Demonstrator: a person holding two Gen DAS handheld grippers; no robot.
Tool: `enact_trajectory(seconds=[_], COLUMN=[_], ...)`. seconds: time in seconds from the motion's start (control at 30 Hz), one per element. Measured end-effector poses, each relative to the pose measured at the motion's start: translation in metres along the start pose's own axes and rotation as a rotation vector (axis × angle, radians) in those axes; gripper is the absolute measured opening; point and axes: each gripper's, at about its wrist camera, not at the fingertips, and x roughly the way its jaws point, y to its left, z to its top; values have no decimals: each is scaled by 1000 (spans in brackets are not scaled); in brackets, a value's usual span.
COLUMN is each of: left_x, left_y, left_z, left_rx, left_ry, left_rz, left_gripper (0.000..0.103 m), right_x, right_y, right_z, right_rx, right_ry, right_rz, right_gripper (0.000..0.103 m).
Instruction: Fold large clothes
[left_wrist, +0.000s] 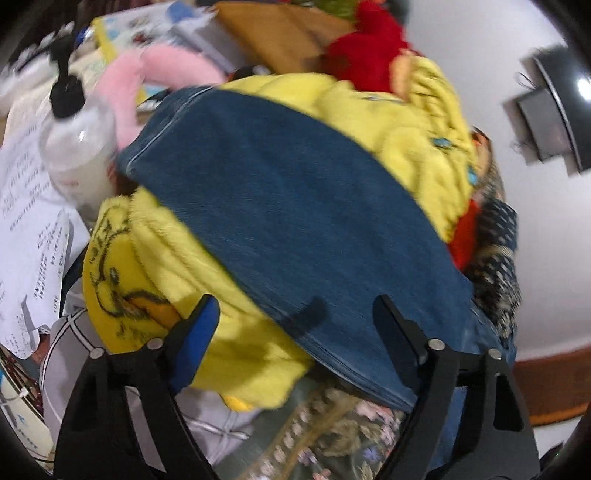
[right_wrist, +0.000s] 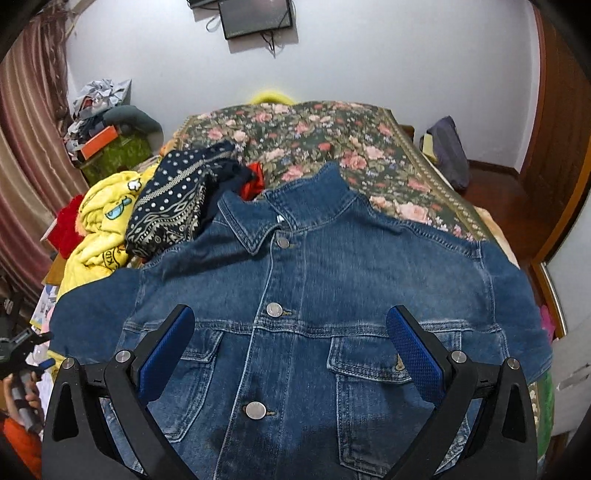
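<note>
Above the jacket (right_wrist: 306, 325) the right gripper (right_wrist: 291, 354) hovers with its jaws wide and nothing between them, centred over the buttoned front, between the two chest pockets. The jacket lies face up on the floral bedspread (right_wrist: 332, 140), collar toward the wall, sleeves spread to either side.

At the jacket's left sleeve (left_wrist: 295, 206) the left gripper (left_wrist: 295, 325) is also wide and holds nothing; the denim stretches ahead of its fingers, draped over a yellow fleece (left_wrist: 406, 122). That same fleece and a dotted scarf (right_wrist: 177, 199) crowd the jacket's left shoulder.

Judging by the flat, unfolded layout, the fold has not begun; this looks like the approach to the first sleeve fold. Next, the left gripper likely needs to close on the sleeve's edge alone, without catching fleece, and carry it across the front.

The left view is motion-blurred, so whether the fingers touch the denim is unclear. The jacket's hem is cut off behind the right gripper.
</note>
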Motion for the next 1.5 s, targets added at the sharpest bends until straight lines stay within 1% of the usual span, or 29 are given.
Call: enact_trajectory(seconds=[0.07,0.17,0.2,0.3,0.4,0.53,0.63,0.8,0.9,1.0,1.07,1.1,1.13,1.17,1.23,1.27,1.3,1.37,1.43,1.5], left_x=[6,7,5,-3,-9,-25,-29,-7,10,20,20,18,16,12,3,-2,-9,-23,-40,-60], left_y=[8,12,11,4,5,3,2,17,23,25,22,19,15,9,-6,-18,-30,-55,-83,-120], left_z=[5,11,12,17,19,19,23,35,40,44,45,46,46,46,45,44,43,40,36,30], left_rx=[-31,-49,-47,-21,-22,-15,-4,-55,-75,-81,-77,-67,-44,-12,62,110,155,226,299,383], left_ry=[-8,-26,-35,-59,-56,-77,-93,-58,-40,-41,-56,-68,-85,-106,-157,-183,-213,-271,-332,-398], left_rz=[-6,-5,4,17,17,-12,3,22,52,77,98,113,138,165,218,251,273,293,293,268], left_gripper=[69,60,58,57,57,57,57,57,57,52,44,40,33,24,13,10,8,6,5,4], right_x=[3,9,10,12,12,13,16,16,15,16,15,14,14,13,10,9,7,4,0,-3], right_y=[0,0,0,1,4,10,13,16,14,11,9,9,9,8,7,6,5,3,-1,-5], right_z=[0,1,0,1,2,1,0,-1,-1,-2,-2,-3,-3,-2,-2,-1,-1,-1,0,1], right_rx=[-3,-9,-11,-17,-32,-57,-73,-89,-79,-63,-54,-52,-51,-50,-46,-44,-42,-40,-36,-30], right_ry=[10,28,35,44,45,38,43,40,38,44,47,46,45,43,40,37,34,25,15,7], right_rz=[-3,-2,-1,-3,-7,-13,-15,-18,-19,-20,-19,-20,-20,-21,-22,-21,-19,-17,-15,-12], right_gripper=[103,103,103,103,103,103,103,103,103,103,103,103,103,103,103,103,103,103,103,103])
